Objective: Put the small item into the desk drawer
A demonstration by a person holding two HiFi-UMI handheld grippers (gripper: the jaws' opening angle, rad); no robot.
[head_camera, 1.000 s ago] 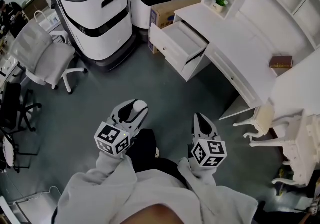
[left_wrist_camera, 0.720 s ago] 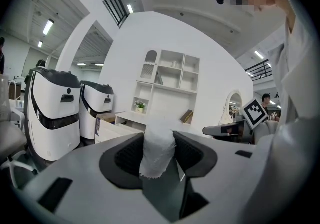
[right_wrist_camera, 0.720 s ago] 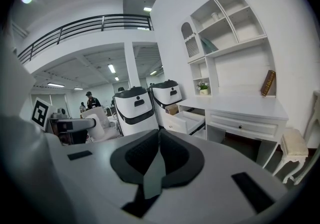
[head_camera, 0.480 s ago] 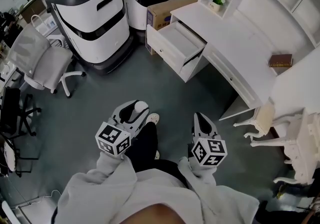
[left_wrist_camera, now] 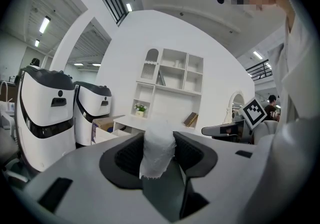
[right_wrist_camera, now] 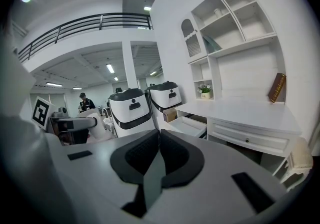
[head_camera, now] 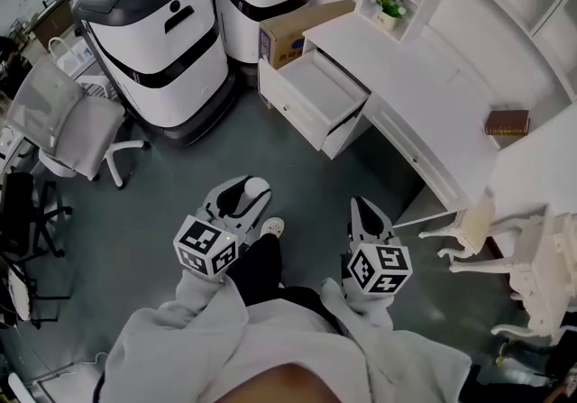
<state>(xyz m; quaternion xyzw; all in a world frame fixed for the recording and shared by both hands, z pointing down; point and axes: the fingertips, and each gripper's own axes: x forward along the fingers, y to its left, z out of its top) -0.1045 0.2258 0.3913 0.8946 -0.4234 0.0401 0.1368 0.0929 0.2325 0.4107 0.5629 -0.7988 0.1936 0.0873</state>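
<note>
Grey flooring spreads across the head view, bounded on the right by a curved white desk whose drawer stands pulled out over the floor. Just beside the drawer sits a cardboard box. Left of that, two tall white-and-dark machines stand side by side, with a grey office chair further left. A small potted plant stands in a shelf niche above the desktop, and a brown book sits on the desktop farther right. The person holds both grippers low in front of the body, well apart from the drawer. The left gripper has its jaws partly apart and pressed on the small item, a white, wrinkled lump. It looks like wadded paper or cloth, though the view is too soft to tell which. It stands upright between the pads and pokes above them. The right gripper has its jaws brought together with nothing between them.
</note>
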